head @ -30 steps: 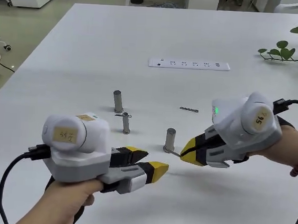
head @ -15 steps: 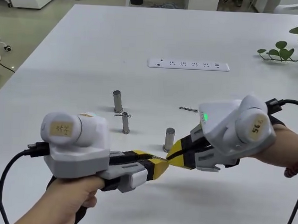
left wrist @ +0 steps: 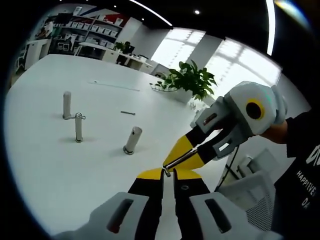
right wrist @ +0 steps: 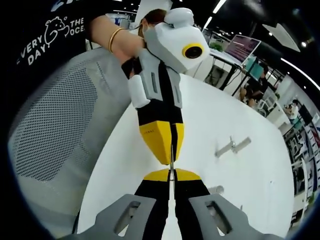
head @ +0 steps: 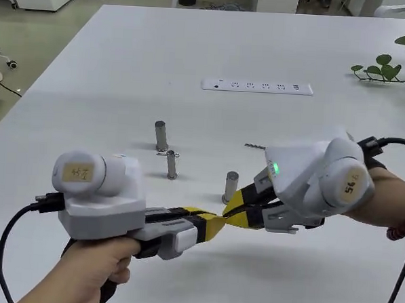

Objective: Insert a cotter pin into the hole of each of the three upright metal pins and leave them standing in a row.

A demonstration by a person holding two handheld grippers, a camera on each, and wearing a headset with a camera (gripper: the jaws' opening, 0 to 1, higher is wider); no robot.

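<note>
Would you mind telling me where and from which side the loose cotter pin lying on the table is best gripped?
Probably at mid-length, coming straight down from above. The loose cotter pin lies flat on the table, thin and long, so closing across its narrow width should catch it; a sideways approach would likely push it along.

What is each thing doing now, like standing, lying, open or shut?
left claw: shut on held cotter pin
right claw: shut on it too
far metal pin: upright
middle metal pin: upright, fitted cotter pin at top
near metal pin: upright, bare
loose cotter pin: lying flat
</note>
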